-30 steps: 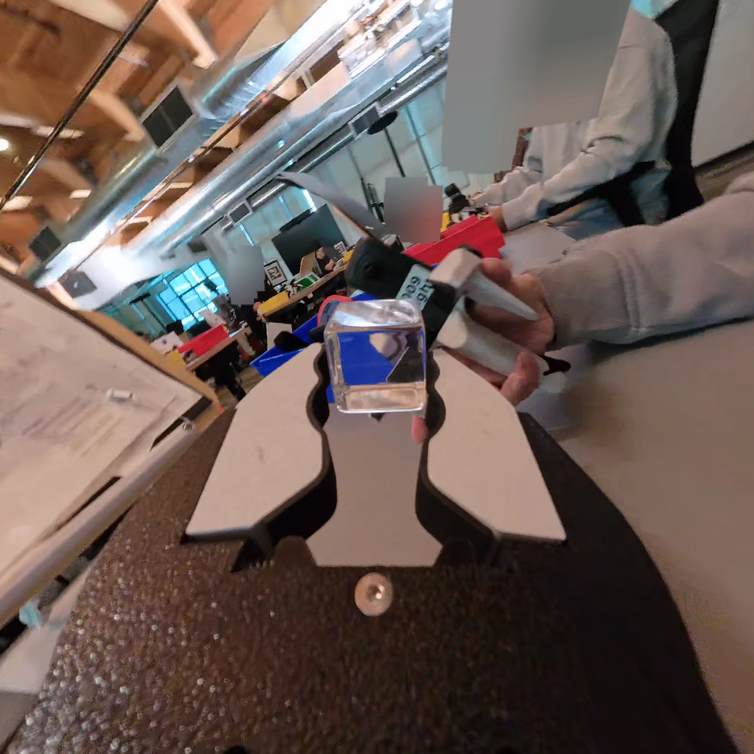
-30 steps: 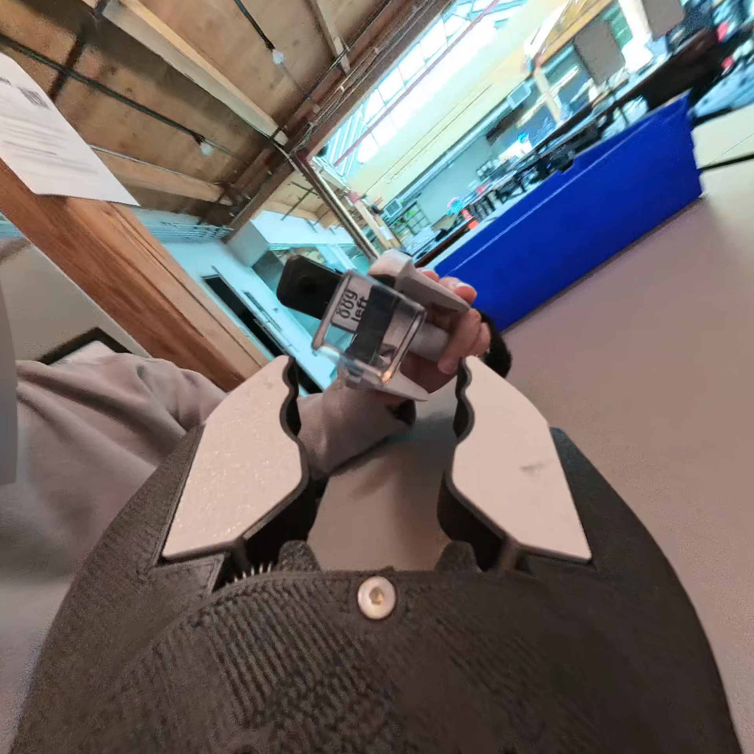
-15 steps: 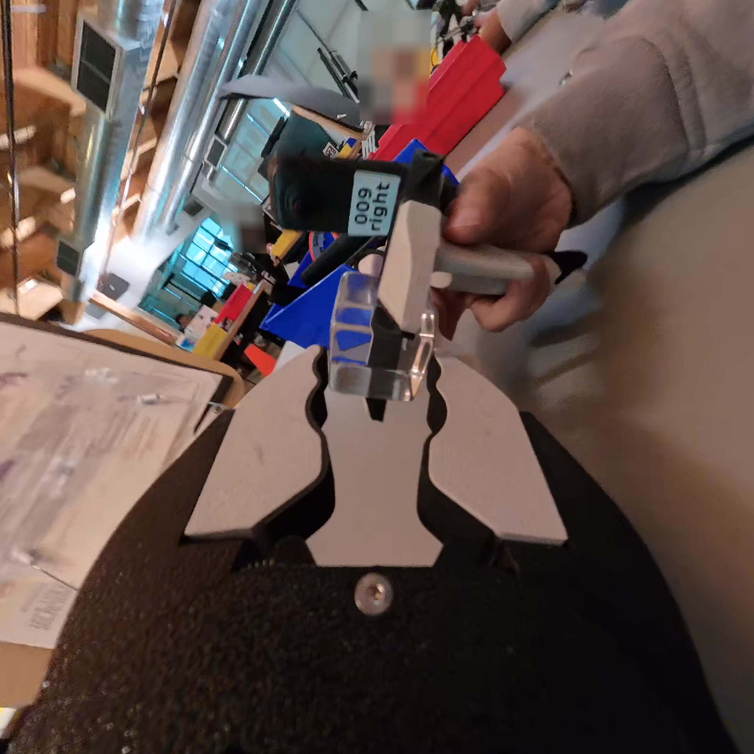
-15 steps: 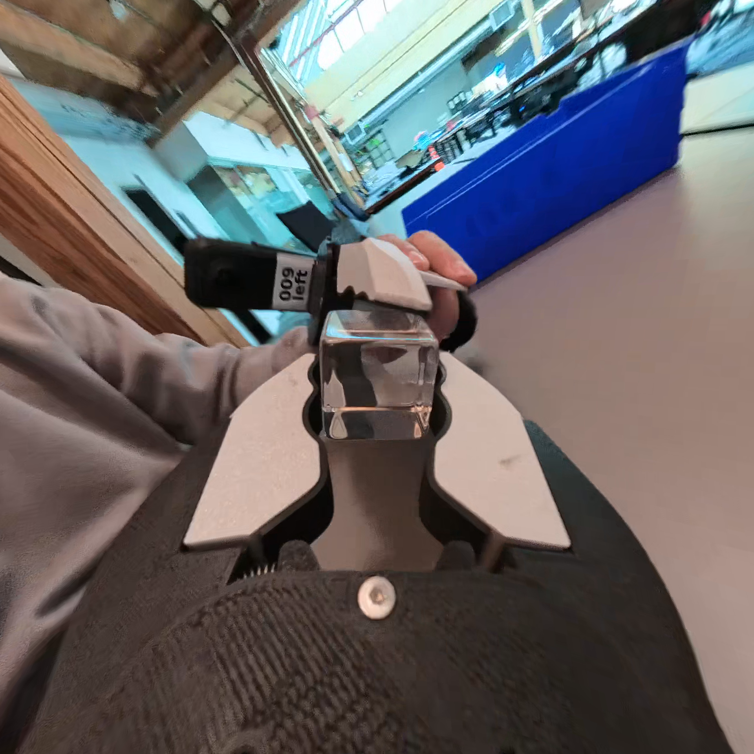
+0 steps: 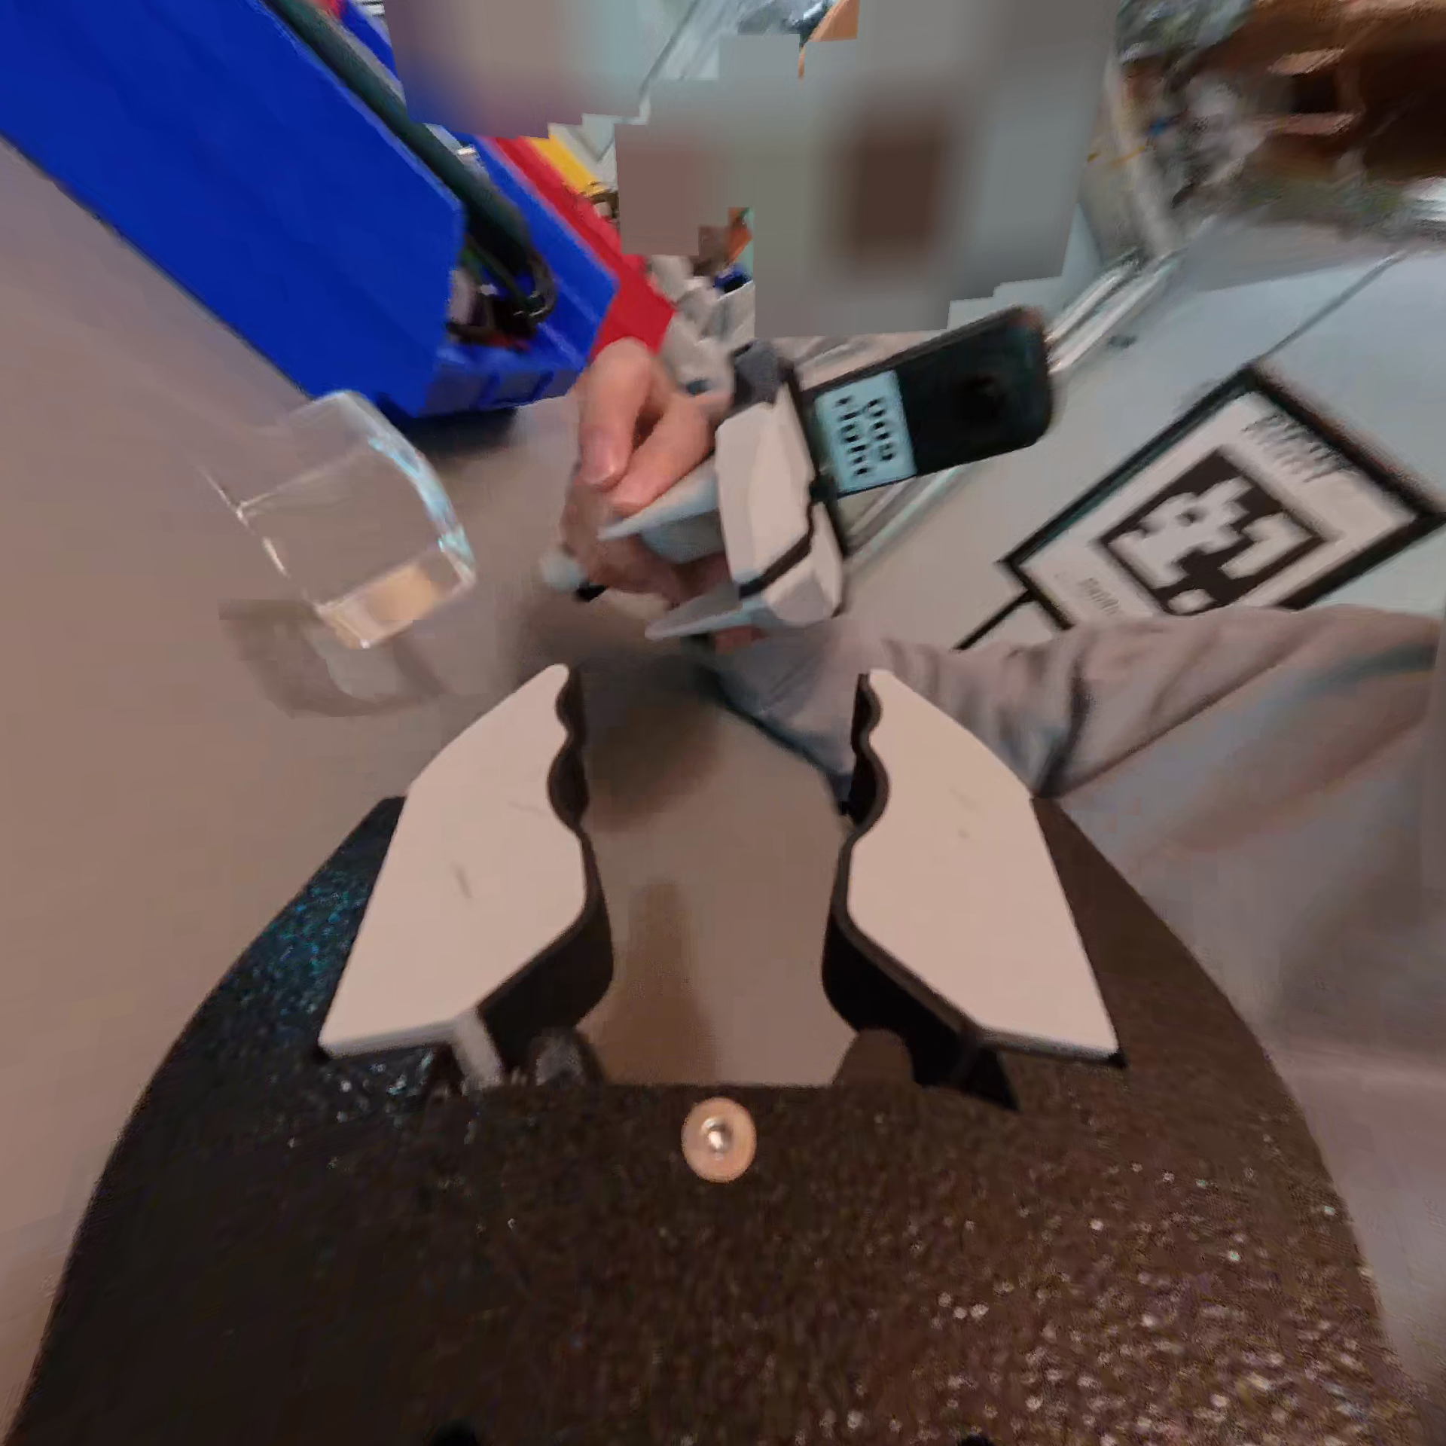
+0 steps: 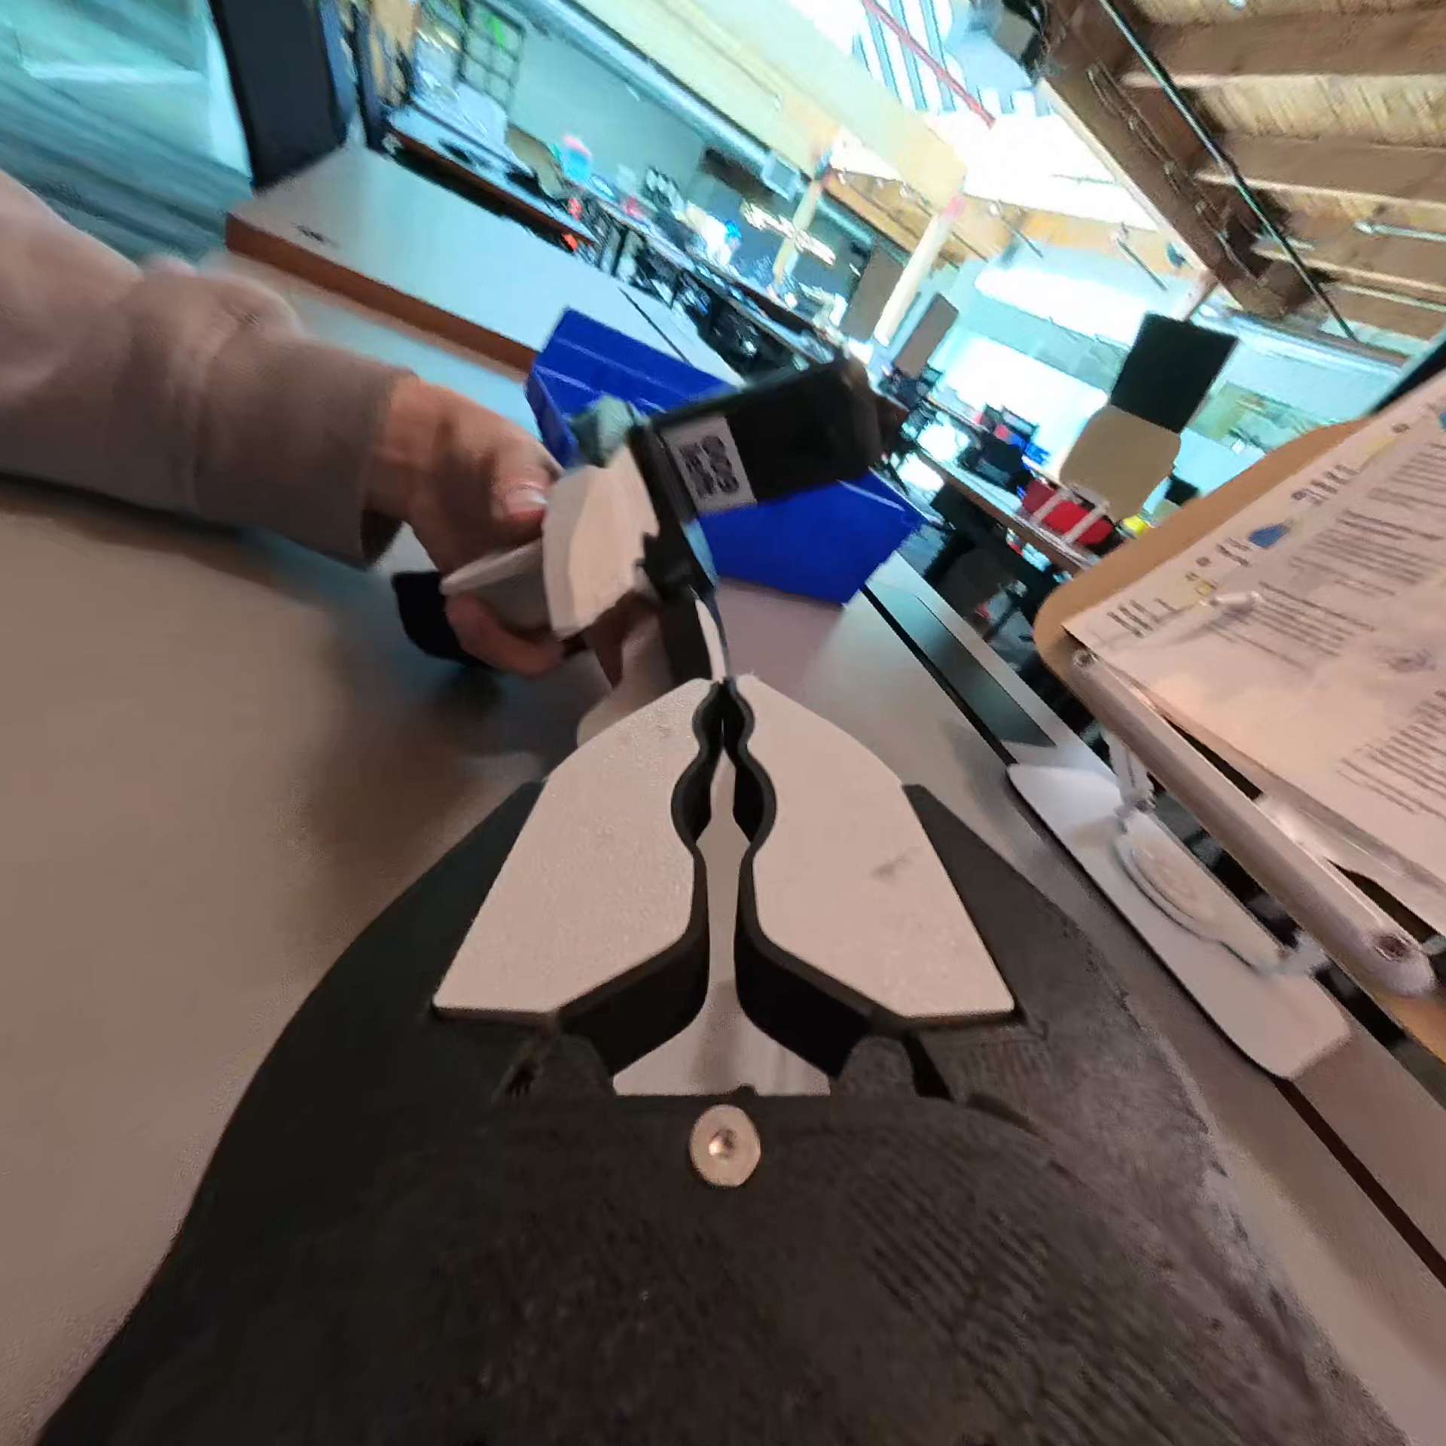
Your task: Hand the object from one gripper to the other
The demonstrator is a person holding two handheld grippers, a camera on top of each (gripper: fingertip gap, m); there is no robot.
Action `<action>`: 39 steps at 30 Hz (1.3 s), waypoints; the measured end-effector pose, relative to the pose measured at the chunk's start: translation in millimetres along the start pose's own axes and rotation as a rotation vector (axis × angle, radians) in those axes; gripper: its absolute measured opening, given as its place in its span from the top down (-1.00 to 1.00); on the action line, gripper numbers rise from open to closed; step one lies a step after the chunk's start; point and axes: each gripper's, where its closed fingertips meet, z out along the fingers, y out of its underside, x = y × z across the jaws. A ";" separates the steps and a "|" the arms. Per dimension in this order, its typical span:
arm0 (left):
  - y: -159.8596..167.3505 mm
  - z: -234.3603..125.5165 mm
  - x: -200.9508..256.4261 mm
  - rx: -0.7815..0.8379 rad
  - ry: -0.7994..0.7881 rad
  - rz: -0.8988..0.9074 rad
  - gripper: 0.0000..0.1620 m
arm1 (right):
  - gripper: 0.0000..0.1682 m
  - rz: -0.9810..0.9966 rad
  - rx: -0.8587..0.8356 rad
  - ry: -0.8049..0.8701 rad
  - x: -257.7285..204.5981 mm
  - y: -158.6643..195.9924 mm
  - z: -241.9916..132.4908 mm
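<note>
Two-handed, working above a grey table (image 5: 117, 782), with a blue bin (image 5: 235, 196) standing at its far side and a clipboard of papers (image 6: 1291, 626) propped at the edge. Holding the left gripper (image 5: 712, 688) with jaws spread wide, gripping nothing. Holding the right gripper (image 6: 726, 685) with jaws pressed together, tips touching, likewise empty. Leaving the clear cube (image 5: 352, 516) free of both grippers, off to the left near the bin; blurred, so not telling whether resting on the table or just above it.
</note>
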 end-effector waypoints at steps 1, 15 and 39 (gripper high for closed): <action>1.1 -2.1 -8.1 -0.015 -0.069 0.033 0.18 | 1.00 0.010 -0.027 0.009 4.3 4.8 -3.5; -21.1 -21.2 -30.5 0.142 -0.169 0.057 0.11 | 0.47 0.184 -0.261 0.263 42.9 54.4 -4.6; -61.1 -75.1 -60.0 0.303 -0.803 0.572 0.11 | 0.44 0.421 -0.834 0.526 119.0 169.6 15.9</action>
